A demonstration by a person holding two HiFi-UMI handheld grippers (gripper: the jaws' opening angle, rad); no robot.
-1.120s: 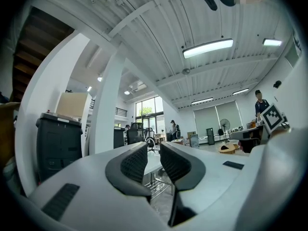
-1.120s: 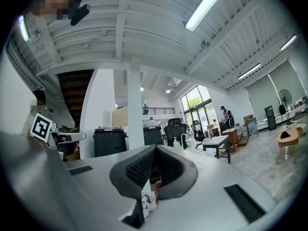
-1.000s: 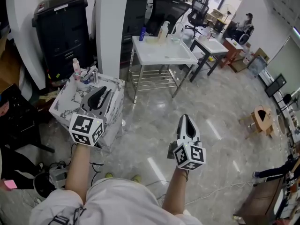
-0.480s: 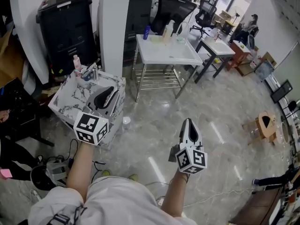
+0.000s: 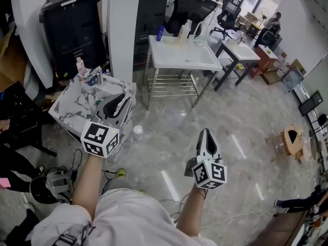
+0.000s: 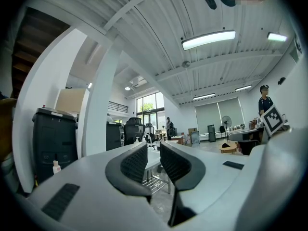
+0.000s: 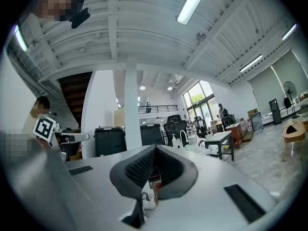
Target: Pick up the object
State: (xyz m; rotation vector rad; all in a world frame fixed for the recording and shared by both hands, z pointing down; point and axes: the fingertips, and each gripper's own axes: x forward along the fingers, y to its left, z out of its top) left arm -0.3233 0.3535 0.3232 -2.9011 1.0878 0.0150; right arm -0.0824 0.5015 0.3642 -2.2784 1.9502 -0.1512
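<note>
left gripper (image 5: 121,100) hangs over the marbled box (image 5: 69,99), near its right edge, jaws parted, nothing between them. a small bottle (image 5: 80,66) stands at the box's far corner. right gripper (image 5: 205,133) is over the floor (image 5: 164,132), jaws pressed together, empty. which object is meant, can't tell.

A marbled stand (image 5: 72,104) sits near left under the left gripper (image 5: 117,106), with a bin (image 5: 72,24) and pillar (image 5: 123,29) behind it, a table (image 5: 179,58) farther right, and a stool (image 5: 293,137) far right.
</note>
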